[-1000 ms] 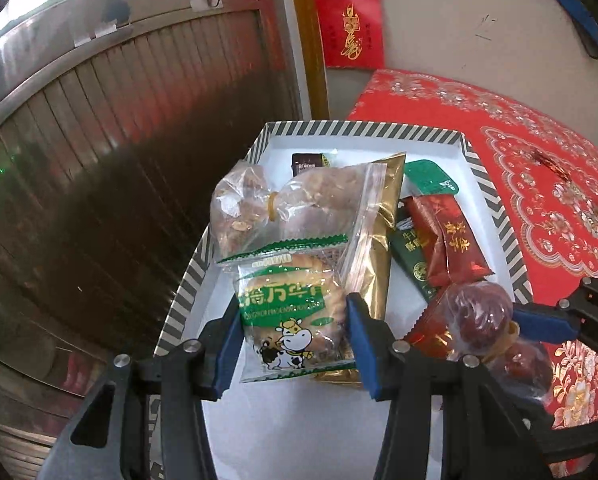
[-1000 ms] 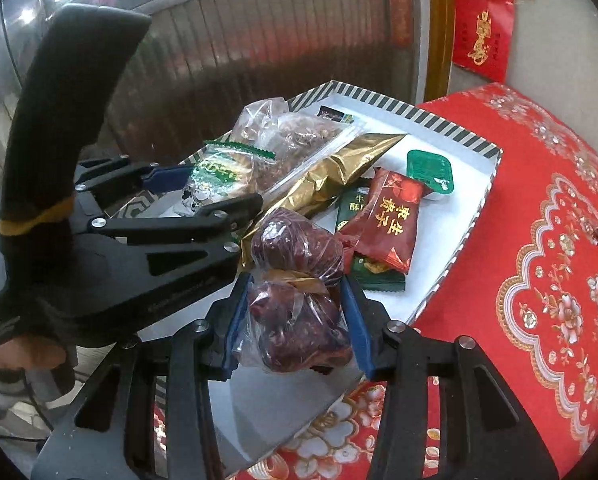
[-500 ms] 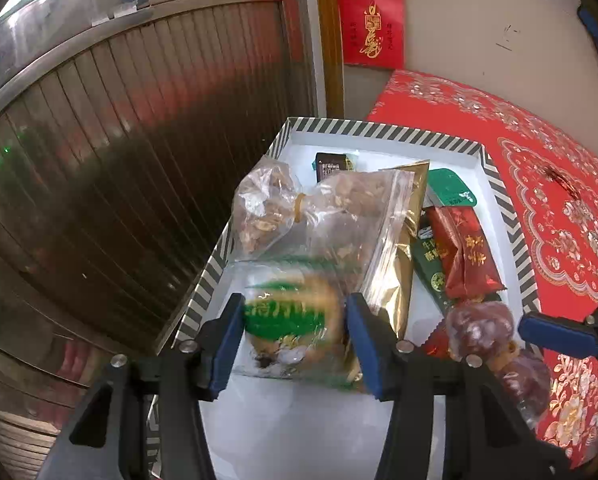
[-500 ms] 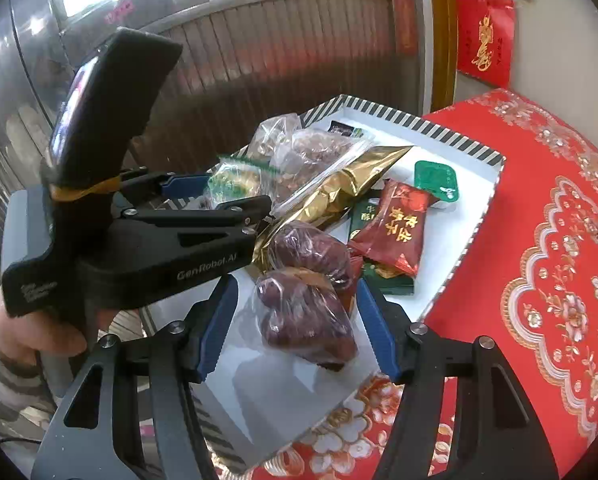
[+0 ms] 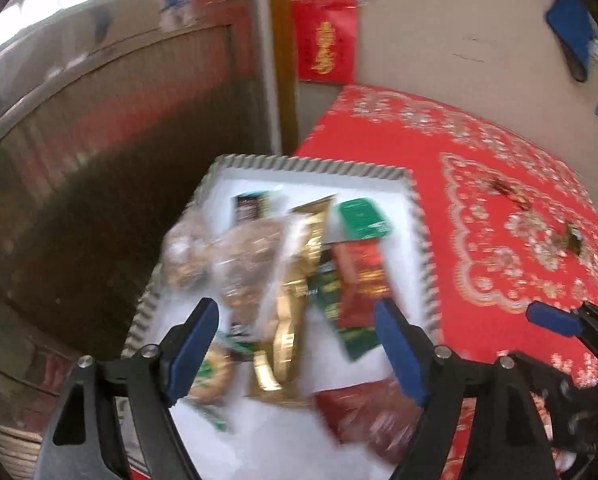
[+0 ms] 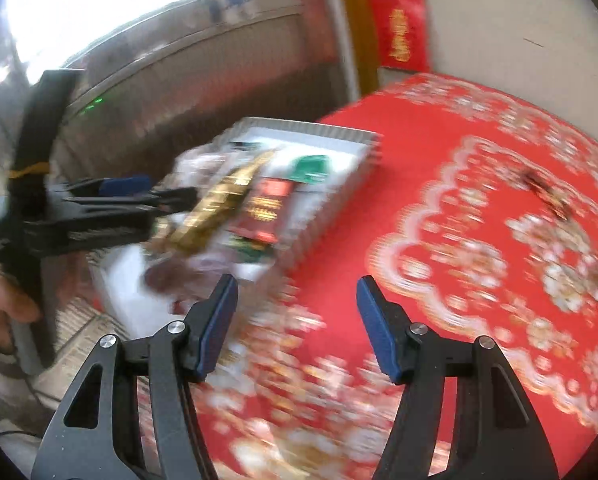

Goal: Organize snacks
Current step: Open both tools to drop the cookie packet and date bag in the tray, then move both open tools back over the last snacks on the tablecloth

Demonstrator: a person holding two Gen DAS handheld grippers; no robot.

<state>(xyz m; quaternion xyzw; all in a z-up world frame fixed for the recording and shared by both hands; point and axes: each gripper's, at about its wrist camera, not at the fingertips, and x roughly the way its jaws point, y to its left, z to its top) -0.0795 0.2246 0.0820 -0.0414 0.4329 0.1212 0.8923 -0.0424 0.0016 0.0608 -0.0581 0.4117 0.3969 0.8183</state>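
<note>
Hovering over tray (image 5: 413, 204): left gripper (image 5: 299, 350) agape; right gripper (image 6: 297, 322) agape above tablecloth (image 6: 439, 208).

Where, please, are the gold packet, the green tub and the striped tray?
gold packet (image 5: 289, 320): left wrist view, middle of foil.
green tub (image 5: 363, 218): left wrist view, lid.
striped tray (image 5: 311, 166): left wrist view, far rim.

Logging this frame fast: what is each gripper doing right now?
Left gripper: jaws open, holding nothing, above the snack tray.
Right gripper: jaws open, holding nothing, over the red tablecloth.
</note>
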